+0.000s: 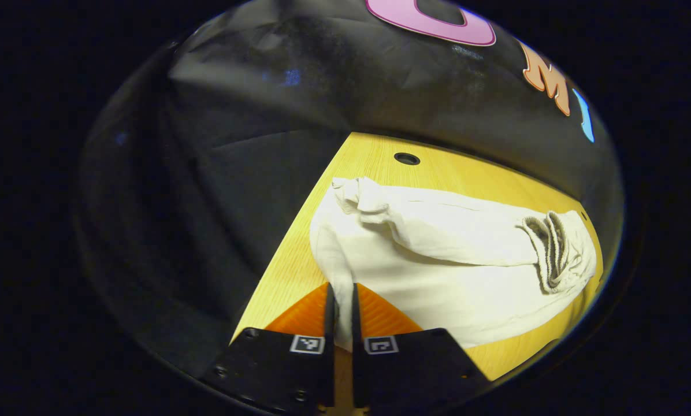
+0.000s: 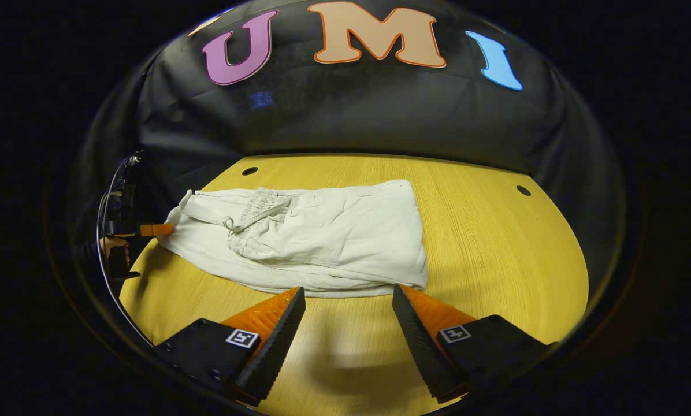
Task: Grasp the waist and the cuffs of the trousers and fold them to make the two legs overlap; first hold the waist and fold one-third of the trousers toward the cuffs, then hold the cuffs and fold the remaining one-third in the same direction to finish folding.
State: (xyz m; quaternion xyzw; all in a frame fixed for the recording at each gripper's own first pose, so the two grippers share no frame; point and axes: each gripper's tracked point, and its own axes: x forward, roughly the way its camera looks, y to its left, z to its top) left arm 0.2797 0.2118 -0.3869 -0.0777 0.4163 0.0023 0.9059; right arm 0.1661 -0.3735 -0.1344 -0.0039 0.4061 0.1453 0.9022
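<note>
while the left gripper (image 1: 341,297) pinches an edge of the pale trousers (image 2: 322,237) at the table (image 2: 496,254) corner, the right gripper (image 2: 348,303) hangs wide open just short of them. the waistband (image 2: 253,211) lies folded over the legs

- The place looks like a recording booth, not a home: a black cloth wall (image 2: 380,115) closes it in on every visible side.
- A bare wooden table (image 2: 496,242) with round cable holes (image 2: 523,190) stands against the cloth under bright light.
</note>
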